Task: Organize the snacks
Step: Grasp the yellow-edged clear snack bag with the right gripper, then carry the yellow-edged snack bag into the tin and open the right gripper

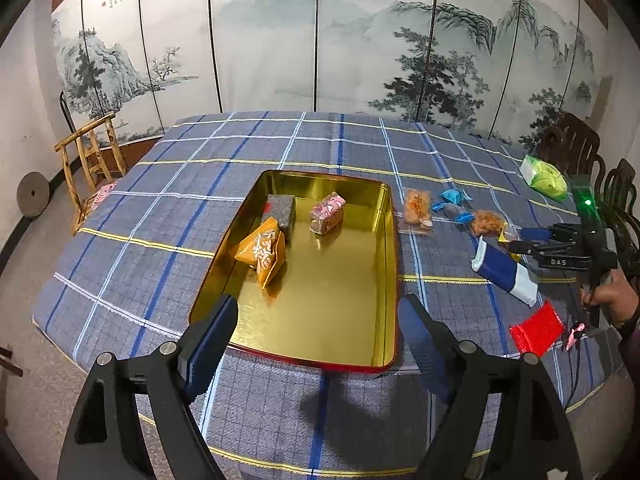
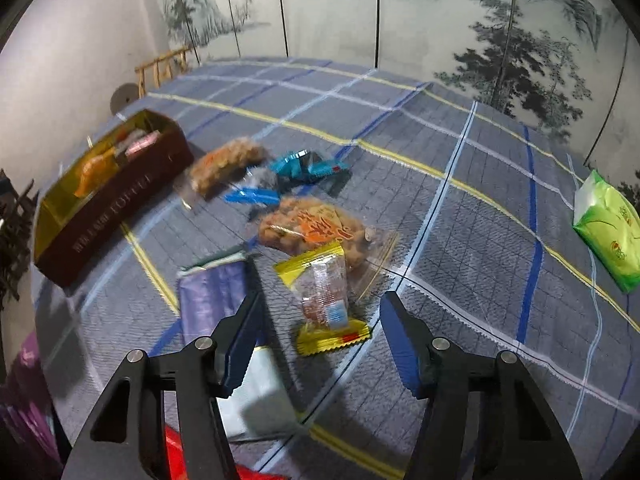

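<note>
Snacks lie in two groups on a desk [image 1: 168, 216] covered with a blue plaid cloth: three inside a gold-lined tin [image 1: 390, 248] with a red outer wall, the rest loose to its right. In the tin, an orange packet [image 1: 262, 254] leans against a dark grey bar [image 1: 280, 210], and a pink-wrapped block [image 1: 327, 213] stands apart from both, nearer the far wall. Outside the tin, in the left wrist view, a clear bag of orange crackers [image 1: 416, 210] lies just beside the tin's right wall, followed rightward by blue-wrapped candies [image 1: 452, 202], a second cracker bag [image 1: 486, 222], a blue-and-white pouch [image 1: 504, 274] and a red sachet [image 1: 538, 328] near the desk's edge. A green tissue pack [image 1: 544, 176] sits well apart toward the far right. The left claw [image 1: 316, 344] hangs above the tin's near end with its jaws wide apart and nothing between them. The right claw [image 2: 320, 344] is tilted down over the loose group; its jaws stand apart, and a yellow-edged clear packet [image 2: 324, 300] lies on the cloth between the fingers, untouched by either pad. The blue-and-white pouch [image 2: 216, 296] lies under the right claw's left finger [image 2: 240, 344]. Part of a hand [image 1: 608, 300] gripping the right claw's handle appears at the right edge of the left wrist view. Motion blur softens the far items in the right wrist view. A painted folding screen [image 1: 320, 40] and a wooden chair [image 1: 92, 160] stand behind the desk.
</note>
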`<action>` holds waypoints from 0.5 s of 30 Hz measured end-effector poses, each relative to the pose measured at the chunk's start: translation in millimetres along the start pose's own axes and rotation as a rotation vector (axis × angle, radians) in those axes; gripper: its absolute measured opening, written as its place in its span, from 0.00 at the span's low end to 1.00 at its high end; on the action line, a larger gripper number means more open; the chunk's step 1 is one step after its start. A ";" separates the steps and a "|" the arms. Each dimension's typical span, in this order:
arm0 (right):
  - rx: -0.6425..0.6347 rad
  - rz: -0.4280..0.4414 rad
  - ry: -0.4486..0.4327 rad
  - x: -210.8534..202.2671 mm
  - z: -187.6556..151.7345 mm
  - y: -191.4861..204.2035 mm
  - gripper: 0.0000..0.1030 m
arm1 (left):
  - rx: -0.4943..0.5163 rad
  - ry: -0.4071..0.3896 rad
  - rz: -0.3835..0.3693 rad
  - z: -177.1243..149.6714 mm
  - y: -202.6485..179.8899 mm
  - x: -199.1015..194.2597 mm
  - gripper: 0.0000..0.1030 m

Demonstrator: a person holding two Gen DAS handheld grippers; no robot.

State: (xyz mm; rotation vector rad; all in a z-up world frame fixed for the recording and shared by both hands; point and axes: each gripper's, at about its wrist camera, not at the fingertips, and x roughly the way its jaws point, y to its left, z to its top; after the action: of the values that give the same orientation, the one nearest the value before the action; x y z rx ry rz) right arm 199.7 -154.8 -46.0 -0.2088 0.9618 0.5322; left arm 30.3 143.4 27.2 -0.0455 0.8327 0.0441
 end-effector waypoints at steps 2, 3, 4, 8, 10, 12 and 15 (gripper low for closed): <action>0.004 0.011 0.029 10.9 4.3 -0.1 0.34 | 0.005 0.015 0.002 -0.7 -2.9 3.6 0.80; 0.003 -0.003 0.047 15.1 4.0 0.2 0.28 | 0.009 0.021 0.003 -1.4 -4.3 5.3 0.80; 0.008 -0.011 0.058 18.2 3.5 -0.2 0.26 | 0.013 0.026 0.004 -2.0 -5.7 6.7 0.80; 0.043 -0.009 0.072 15.8 4.1 0.0 0.24 | 0.024 0.030 0.001 -4.6 -9.2 5.5 0.80; 0.058 -0.032 0.051 2.5 1.7 0.0 0.24 | 0.024 0.010 0.001 -5.0 -8.3 0.2 0.81; 0.082 -0.014 0.003 -22.6 -1.8 -0.2 0.24 | 0.015 -0.007 -0.006 -5.5 -6.4 -3.6 0.82; 0.075 0.008 -0.051 -54.2 1.2 13.3 0.24 | -0.012 -0.014 -0.024 -6.6 -3.4 -6.0 0.82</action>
State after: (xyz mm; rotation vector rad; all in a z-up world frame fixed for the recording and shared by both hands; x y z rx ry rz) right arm 168.9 -161.3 0.1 -0.1236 0.9311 0.5058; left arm 21.7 139.5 27.3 -0.0663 0.8176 0.0271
